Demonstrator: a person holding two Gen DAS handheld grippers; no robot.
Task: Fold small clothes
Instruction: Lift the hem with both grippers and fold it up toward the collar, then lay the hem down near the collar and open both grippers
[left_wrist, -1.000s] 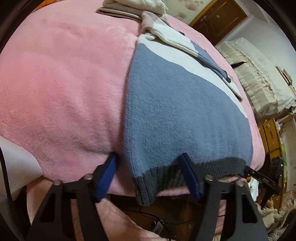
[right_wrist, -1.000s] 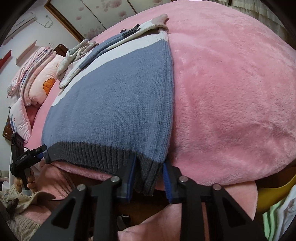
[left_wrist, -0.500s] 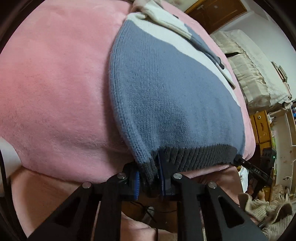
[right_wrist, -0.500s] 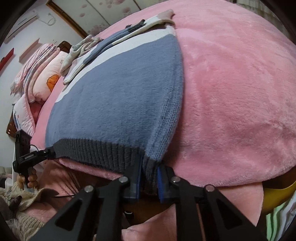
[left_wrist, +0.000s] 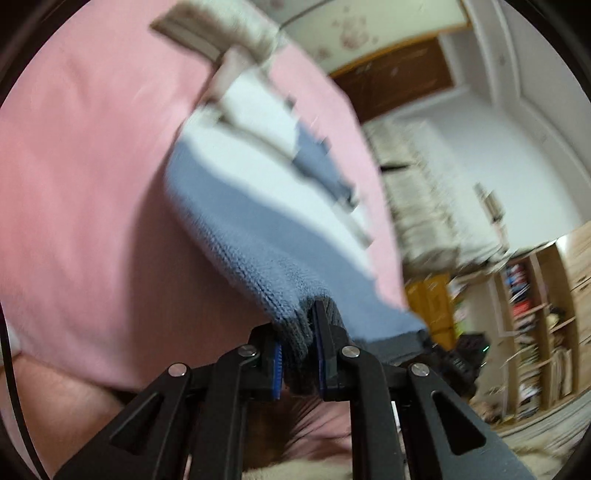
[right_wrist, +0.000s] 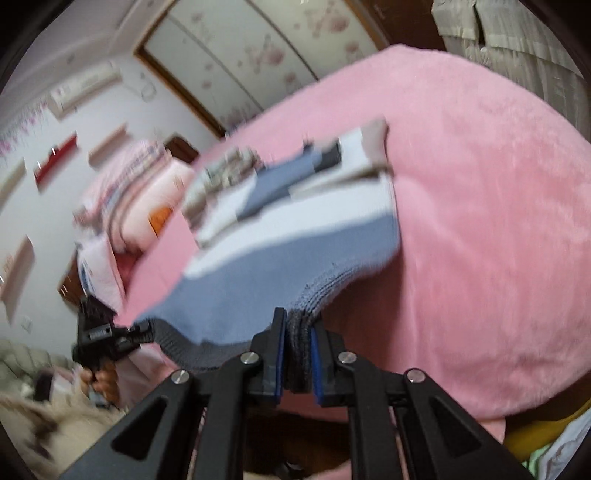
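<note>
A blue-grey knitted sweater (left_wrist: 266, 236) with a white band and a dark grey ribbed hem lies on a pink fleece blanket (left_wrist: 92, 184), its sleeves folded across the far end. My left gripper (left_wrist: 295, 328) is closing its last bit on the hem's left corner, with the blue pads pressing the rib. At the hem's right corner, my right gripper (right_wrist: 298, 325) is shut on the bunched rib. Both corners hang lifted off the blanket (right_wrist: 480, 221), and the sweater (right_wrist: 258, 273) slopes down from them. Each view shows the other gripper, the right (left_wrist: 454, 354) and the left (right_wrist: 96, 332), at the opposite corner.
A folded pile of pale clothes (left_wrist: 221, 33) sits at the blanket's far end. Stacked quilts and pillows (right_wrist: 140, 192) lie beyond the bed on the left. A bookshelf (left_wrist: 535, 314) stands at the right. A hand (right_wrist: 103, 380) holds the left gripper's handle.
Both grippers closed on the hem corners and then rose, lifting the near edge of the sweater off the blanket. Both views have tilted up and now show the walls.
</note>
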